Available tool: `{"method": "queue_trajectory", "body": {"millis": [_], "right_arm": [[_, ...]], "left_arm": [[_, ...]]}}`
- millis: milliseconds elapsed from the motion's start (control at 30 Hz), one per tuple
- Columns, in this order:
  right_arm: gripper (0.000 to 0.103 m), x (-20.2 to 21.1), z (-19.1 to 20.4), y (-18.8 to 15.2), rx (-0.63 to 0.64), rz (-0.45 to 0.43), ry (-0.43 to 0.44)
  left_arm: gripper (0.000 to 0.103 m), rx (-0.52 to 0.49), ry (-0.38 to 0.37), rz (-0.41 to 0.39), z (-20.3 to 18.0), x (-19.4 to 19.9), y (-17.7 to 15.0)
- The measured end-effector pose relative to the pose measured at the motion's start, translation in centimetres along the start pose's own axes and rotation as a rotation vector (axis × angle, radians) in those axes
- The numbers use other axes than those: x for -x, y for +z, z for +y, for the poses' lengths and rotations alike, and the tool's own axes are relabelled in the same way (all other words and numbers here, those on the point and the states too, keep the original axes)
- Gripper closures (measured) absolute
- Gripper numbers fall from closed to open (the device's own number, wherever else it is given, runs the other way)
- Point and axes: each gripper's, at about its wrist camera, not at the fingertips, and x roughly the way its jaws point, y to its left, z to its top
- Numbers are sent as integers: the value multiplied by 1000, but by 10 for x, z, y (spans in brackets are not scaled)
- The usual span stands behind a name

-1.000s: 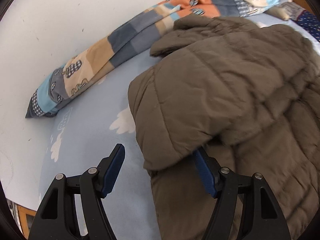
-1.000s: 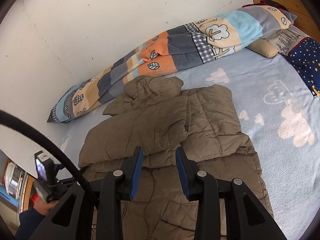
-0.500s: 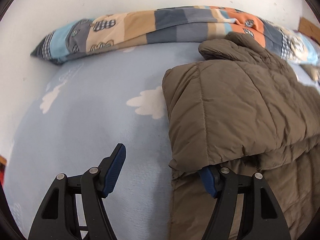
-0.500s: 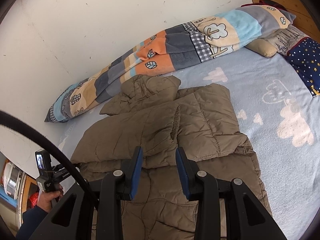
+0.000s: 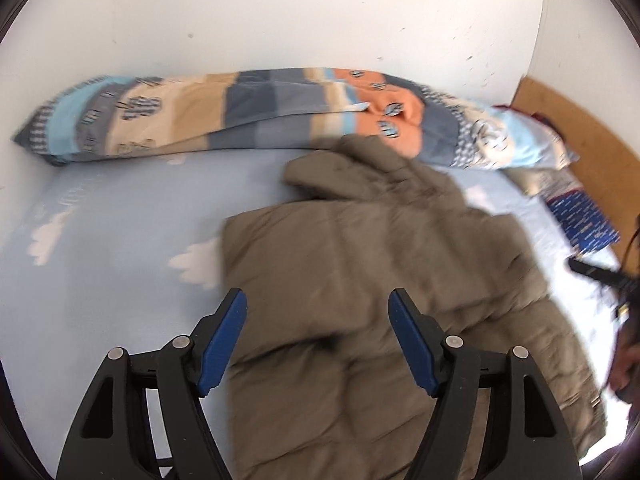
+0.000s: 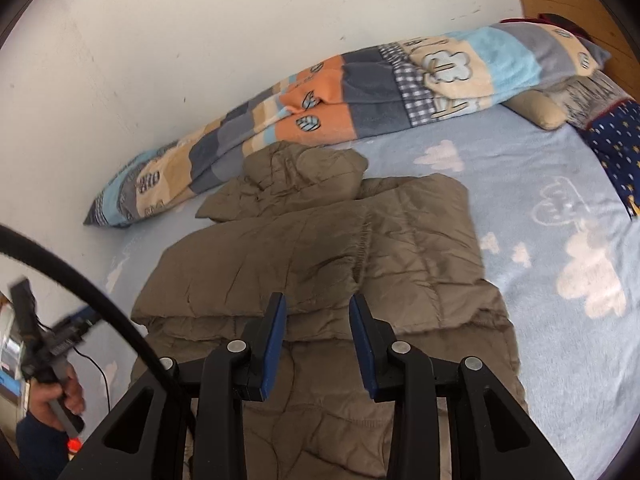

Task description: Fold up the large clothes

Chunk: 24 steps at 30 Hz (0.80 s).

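Observation:
A brown puffer jacket [image 6: 320, 256] lies on the light blue cloud-print bed [image 6: 540, 200], hood toward the wall, both sleeves folded in across its front. In the left wrist view the jacket [image 5: 380, 280] fills the middle. My left gripper [image 5: 318, 340] is open and empty, raised above the jacket's left part. My right gripper [image 6: 316, 340] is open and empty above the jacket's lower middle.
A rolled patchwork blanket [image 6: 340, 108] lies along the white wall behind the jacket. Pillows [image 6: 612, 128] and a wooden headboard [image 6: 560, 4] are at the far right. A black cable [image 6: 80, 284] arcs across the left of the right wrist view.
My left gripper has let go of the jacket's left sleeve, lifted and swung right over the jacket. The right gripper has stayed nearly still.

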Motion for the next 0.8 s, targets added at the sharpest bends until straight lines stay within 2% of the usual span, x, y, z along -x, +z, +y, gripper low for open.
{"method": "queue_trajectory", "body": {"millis": [67, 200, 267, 333, 400, 533, 667, 800], "right_arm": [[68, -12, 5, 8, 16, 10, -6], [68, -47, 9, 30, 22, 54, -10], [68, -67, 9, 39, 8, 94, 10], [68, -87, 14, 43, 55, 133, -13], [68, -102, 15, 44, 83, 154, -36], [71, -137, 3, 37, 81, 239, -71], [71, -153, 1, 30, 114, 277, -111], [74, -164, -11, 28, 75, 311, -99]], "left_arm": [[31, 39, -50, 31, -6, -27, 11], [31, 120, -86, 121, -7, -82, 21], [31, 147, -74, 143, -2, -101, 22], [31, 160, -50, 162, 5, -115, 20], [31, 182, -27, 183, 13, -124, 17], [31, 180, -31, 215, 17, -138, 9], [30, 202, -44, 238, 22, -147, 3], [29, 210, -14, 260, 22, -149, -1]]}}
